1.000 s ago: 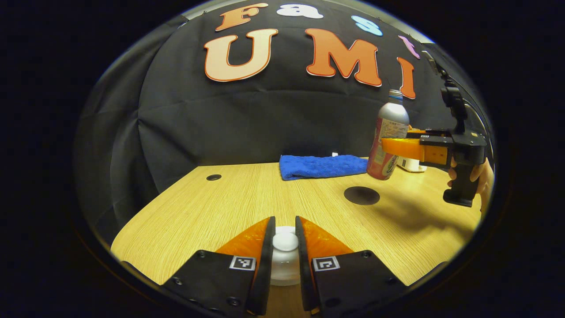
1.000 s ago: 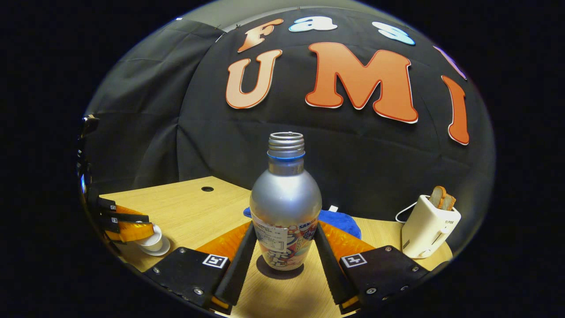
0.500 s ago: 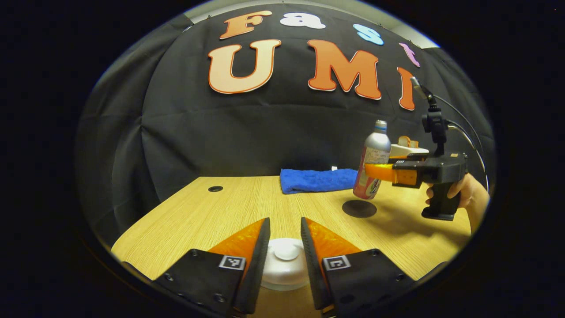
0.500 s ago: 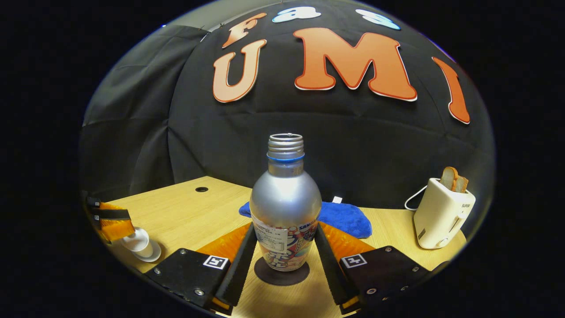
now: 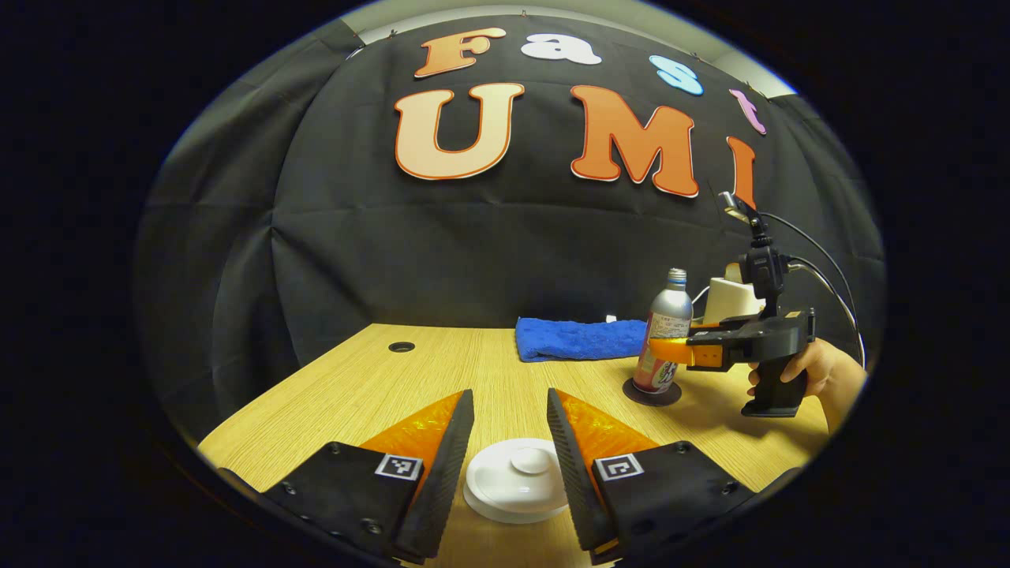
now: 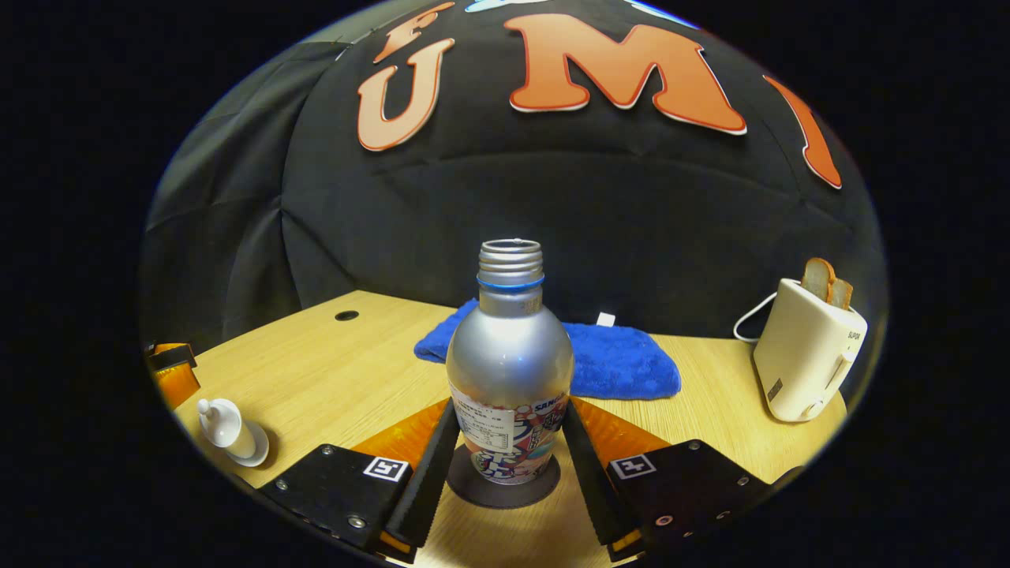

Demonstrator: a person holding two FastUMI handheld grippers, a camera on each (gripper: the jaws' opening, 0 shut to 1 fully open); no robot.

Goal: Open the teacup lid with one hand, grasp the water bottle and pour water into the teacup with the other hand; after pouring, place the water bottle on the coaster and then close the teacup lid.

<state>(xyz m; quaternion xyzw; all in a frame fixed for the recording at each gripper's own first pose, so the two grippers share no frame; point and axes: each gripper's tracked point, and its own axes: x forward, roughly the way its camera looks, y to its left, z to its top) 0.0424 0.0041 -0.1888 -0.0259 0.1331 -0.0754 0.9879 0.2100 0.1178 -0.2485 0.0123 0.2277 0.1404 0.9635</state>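
Right gripper view shows us our right gripper [image 6: 505,457] clamping the water bottle [image 6: 510,371] at lower centre, seemingly resting on the coaster [image 6: 503,483]; our left gripper [image 5: 509,457] gapes around the lidded teacup [image 5: 516,490].

Both grippers are the same build. The left gripper [image 5: 509,394] has two chunky black wedge-shaped blocks, each with a small square black-and-white marker [image 5: 398,466] on top and a few round screws [image 5: 334,448] near the edges. Its fingers [image 5: 442,465] have ribbed inner faces. The right gripper [image 5: 663,351], just right of the water bottle [image 5: 664,339], has a boxy black body on a black pistol grip [image 5: 777,390]. A thin black mast [image 5: 761,264] sticks up from it, with black cables [image 5: 821,252] looping off further right. The hand [image 5: 817,371] on it is bare, no sleeve visible.
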